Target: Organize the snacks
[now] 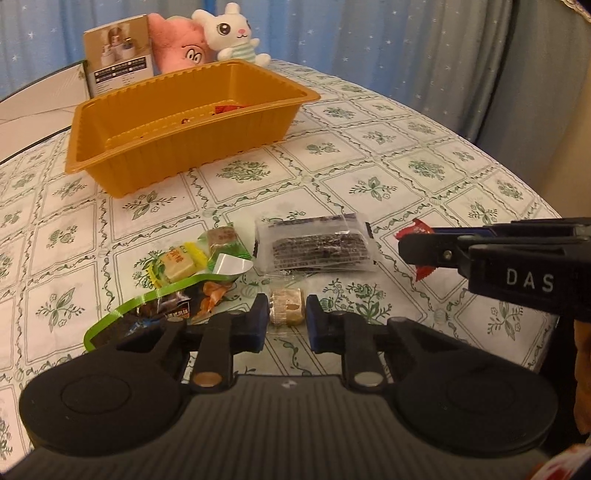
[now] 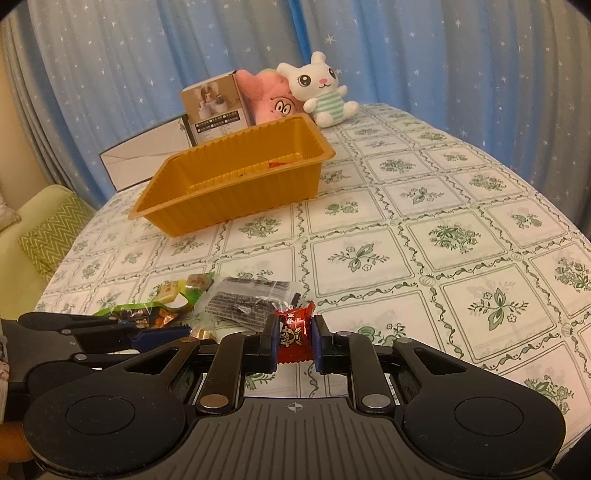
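Blue star-dotted curtains (image 2: pixel 147 74) hang behind a table spread with a green-flowered cloth (image 2: pixel 443 236), and near its front edge lies a loose heap of snacks. From the left wrist view, the left gripper (image 1: pixel 287 314) has its blue-padded fingers pressed against both sides of a small tan wrapped sweet (image 1: pixel 287 312) low over the cloth. From the right wrist view, the right gripper (image 2: pixel 294 336) is closed on a red candy (image 2: pixel 293 332) with a cartoon face and characters I cannot read. That gripper reaches in level from the right side, and white letters "DAS" show on its body in the left view. Just beyond the sweet lies a clear packet of dark seaweed (image 1: pixel 317 245) with fine print too small to read. To its left sit a yellow-wrapped candy (image 1: pixel 181 264), a green-wrapped cube (image 1: pixel 221 240) and a dark packet edged in green (image 1: pixel 155 314). Farther back, well apart from the heap, stands an orange ribbed plastic tray (image 1: pixel 177 147), with a few small wrapped pieces at its far end. Open cloth lies between heap and tray and off to the right. Behind the tray are a printed carton (image 1: pixel 118 51), a pink plush toy (image 1: pixel 177 44) and a white plush rabbit (image 1: pixel 232 31).
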Motion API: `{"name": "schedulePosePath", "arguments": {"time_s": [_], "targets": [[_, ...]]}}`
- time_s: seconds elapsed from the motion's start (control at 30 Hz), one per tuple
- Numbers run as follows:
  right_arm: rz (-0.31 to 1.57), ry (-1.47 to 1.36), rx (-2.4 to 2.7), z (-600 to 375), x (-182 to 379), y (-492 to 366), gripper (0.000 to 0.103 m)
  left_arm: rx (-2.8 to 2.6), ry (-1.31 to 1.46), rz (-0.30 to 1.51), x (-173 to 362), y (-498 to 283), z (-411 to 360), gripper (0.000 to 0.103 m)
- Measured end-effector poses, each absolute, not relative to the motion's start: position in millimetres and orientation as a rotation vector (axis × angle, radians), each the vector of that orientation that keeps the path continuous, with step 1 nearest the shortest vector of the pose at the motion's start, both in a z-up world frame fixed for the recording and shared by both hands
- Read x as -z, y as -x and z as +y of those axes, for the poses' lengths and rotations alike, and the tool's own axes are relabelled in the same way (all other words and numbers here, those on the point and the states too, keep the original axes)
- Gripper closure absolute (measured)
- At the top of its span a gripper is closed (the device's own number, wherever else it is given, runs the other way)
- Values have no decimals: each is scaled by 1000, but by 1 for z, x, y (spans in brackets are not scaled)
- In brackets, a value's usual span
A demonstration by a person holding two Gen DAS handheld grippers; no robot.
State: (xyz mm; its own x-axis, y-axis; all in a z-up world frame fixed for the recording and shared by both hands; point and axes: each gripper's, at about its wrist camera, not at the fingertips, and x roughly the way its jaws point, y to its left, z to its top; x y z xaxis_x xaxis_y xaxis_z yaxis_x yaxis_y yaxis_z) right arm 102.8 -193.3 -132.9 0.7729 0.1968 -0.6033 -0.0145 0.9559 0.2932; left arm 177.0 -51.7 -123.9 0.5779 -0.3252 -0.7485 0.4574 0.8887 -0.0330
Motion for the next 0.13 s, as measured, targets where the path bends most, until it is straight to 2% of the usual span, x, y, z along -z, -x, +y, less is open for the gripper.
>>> {"name": "schedulePosePath", "arguments": {"time_s": [0.13], "targets": [[668,-285,-114,-195,129,-102,85,424,-152,839,120,-169,-48,84]]}}
